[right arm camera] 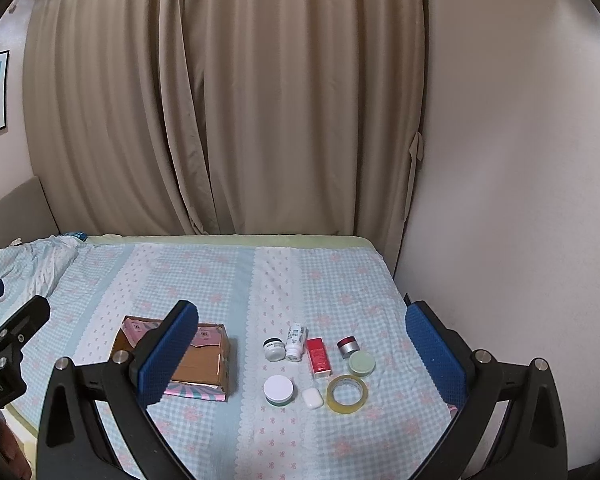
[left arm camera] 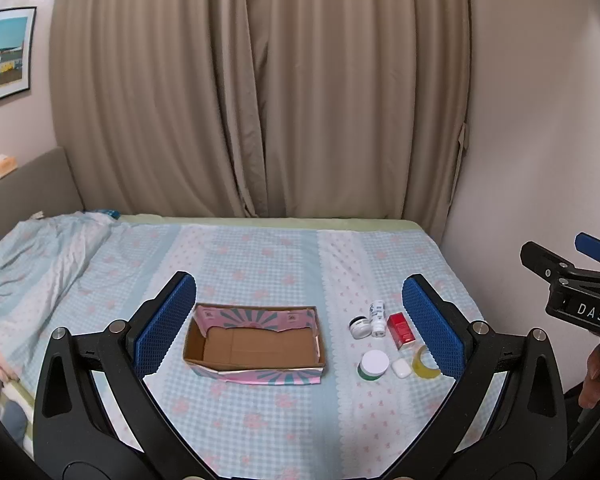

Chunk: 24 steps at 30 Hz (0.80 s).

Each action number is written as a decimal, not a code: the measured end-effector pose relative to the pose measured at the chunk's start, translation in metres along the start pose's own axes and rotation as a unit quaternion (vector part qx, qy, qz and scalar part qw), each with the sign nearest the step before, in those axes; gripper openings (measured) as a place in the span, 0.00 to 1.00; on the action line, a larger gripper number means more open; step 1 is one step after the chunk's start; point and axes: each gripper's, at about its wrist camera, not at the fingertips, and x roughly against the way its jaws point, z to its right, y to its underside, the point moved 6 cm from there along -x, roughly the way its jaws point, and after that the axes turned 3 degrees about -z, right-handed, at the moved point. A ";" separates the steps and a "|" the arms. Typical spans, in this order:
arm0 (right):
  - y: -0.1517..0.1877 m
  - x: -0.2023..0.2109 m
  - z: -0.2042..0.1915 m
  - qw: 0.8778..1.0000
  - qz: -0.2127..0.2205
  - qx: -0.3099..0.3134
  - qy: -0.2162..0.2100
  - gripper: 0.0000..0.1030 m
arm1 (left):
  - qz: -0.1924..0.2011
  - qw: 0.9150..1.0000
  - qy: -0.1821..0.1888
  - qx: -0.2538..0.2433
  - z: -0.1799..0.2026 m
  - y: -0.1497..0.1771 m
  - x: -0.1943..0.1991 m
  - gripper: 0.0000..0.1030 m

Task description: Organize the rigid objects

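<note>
Curtains (right arm camera: 220,120) of beige pleated cloth fill the far wall behind a bed (right arm camera: 260,280) spread with a pale blue checked sheet printed with pink flowers. A framed picture (left arm camera: 4,54) of coloured houses hangs on the left wall.

On the sheet sits an open-topped brown cardboard box (left arm camera: 256,346) with pink and teal sunburst print on its flaps, nothing visible inside it. To its right, apart from it, lies a cluster of small items. In the far row stand a small white jar with a dark lid (right arm camera: 273,349), a white plastic bottle with a printed label (right arm camera: 295,341) touching it, a red rectangular carton (right arm camera: 319,358) lying flat just beside the bottle, and a silver jar with a dark red top (right arm camera: 348,347). A pale green round-lidded jar (right arm camera: 361,363) sits just in front of the silver one. In the near row are a green jar with a white round lid (right arm camera: 278,390), a small white rounded earbud case (right arm camera: 313,398) and a roll of clear yellowish tape (right arm camera: 347,394) lying flat.

The left claw (left arm camera: 300,330) hangs above the bed with its blue-padded fingers spread wide and nothing between them; the box shows in the gap. The right claw (right arm camera: 302,358) is likewise wide apart and holding nothing, framing the cluster of small items from above.
</note>
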 end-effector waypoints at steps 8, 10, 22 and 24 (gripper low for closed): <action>0.001 0.002 0.000 1.000 -0.002 0.000 -0.001 1.00 | 0.000 1.000 0.002 -0.001 0.002 -0.001 -0.002 0.99; 0.001 0.003 0.001 1.000 -0.001 0.000 -0.002 1.00 | 0.000 1.000 0.002 -0.001 0.002 -0.001 -0.002 0.99; 0.001 0.006 0.001 1.000 -0.001 0.000 -0.005 1.00 | 0.000 1.000 0.004 0.001 0.003 -0.001 -0.005 0.99; 0.001 0.005 0.000 1.000 -0.002 -0.001 -0.005 1.00 | 0.000 1.000 0.005 0.001 0.003 -0.001 -0.005 0.99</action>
